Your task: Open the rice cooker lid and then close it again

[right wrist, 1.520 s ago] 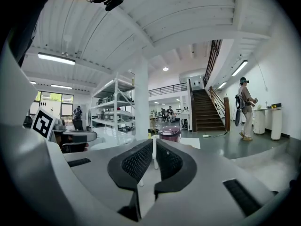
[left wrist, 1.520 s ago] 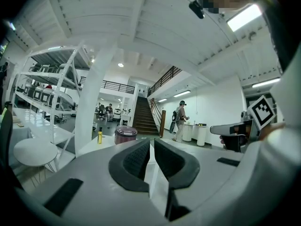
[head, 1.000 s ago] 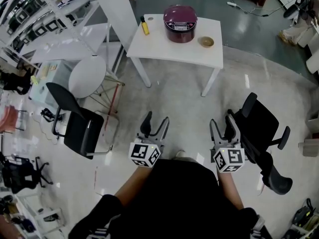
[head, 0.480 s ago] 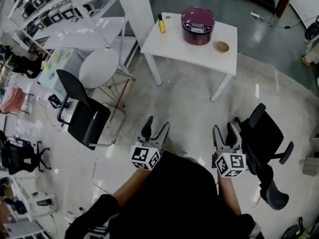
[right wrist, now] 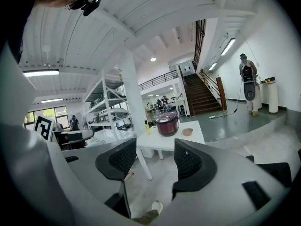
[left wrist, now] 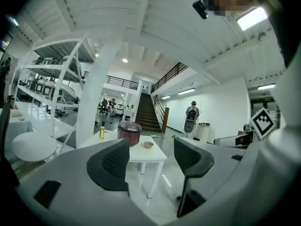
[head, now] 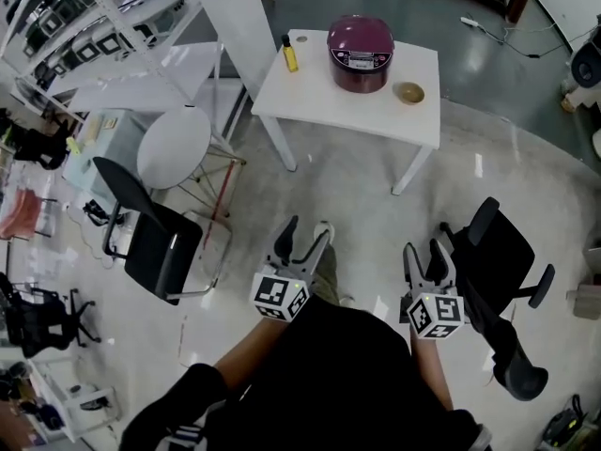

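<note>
**Well back from the table, both grippers empty**

Still shut under its lid, the maroon rice cooker (head: 361,53) stands at the far side of the white table (head: 319,101). A yellow bottle (head: 290,54) stands on the table to its left and a small bowl (head: 408,93) to its right, each apart from it.

The left gripper (head: 306,228) and the right gripper (head: 423,249) are held close to the person's body, well apart from the table, with bare floor between. Each gripper's own view shows its jaws spread wide with nothing between them; the cooker appears only in the distance beyond them.

A black chair (head: 150,242) stands to the left of the grippers. Another black office chair (head: 498,252) is just beside the right gripper.
</note>
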The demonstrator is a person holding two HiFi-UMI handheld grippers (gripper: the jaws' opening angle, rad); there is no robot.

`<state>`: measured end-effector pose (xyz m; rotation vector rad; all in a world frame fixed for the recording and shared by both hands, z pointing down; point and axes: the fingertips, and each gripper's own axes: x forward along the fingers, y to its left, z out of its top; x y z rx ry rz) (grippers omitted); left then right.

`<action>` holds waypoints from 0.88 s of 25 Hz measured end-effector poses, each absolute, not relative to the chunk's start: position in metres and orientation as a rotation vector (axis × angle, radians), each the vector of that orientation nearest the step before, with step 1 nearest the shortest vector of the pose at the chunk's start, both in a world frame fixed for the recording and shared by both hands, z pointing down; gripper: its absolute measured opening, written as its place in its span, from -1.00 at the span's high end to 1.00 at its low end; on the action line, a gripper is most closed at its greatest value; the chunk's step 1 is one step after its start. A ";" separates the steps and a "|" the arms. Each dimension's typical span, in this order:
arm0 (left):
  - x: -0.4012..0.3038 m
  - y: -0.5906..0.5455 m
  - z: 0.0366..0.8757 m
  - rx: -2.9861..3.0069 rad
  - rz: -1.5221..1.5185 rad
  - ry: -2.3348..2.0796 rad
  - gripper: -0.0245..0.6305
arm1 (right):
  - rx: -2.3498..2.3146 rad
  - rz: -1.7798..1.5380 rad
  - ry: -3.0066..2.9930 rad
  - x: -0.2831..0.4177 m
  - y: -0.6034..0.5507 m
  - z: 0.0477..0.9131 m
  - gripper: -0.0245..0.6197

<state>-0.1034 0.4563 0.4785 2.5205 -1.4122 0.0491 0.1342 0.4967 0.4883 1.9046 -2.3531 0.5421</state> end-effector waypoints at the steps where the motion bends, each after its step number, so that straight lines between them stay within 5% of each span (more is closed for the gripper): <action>1: -0.101 0.444 0.480 2.527 0.045 -1.396 0.09 | 1.913 0.542 -2.342 0.135 0.490 0.489 0.21; 22: -0.119 0.180 0.472 2.566 0.009 -1.278 0.09 | 1.982 0.456 -2.296 0.103 0.220 0.446 0.21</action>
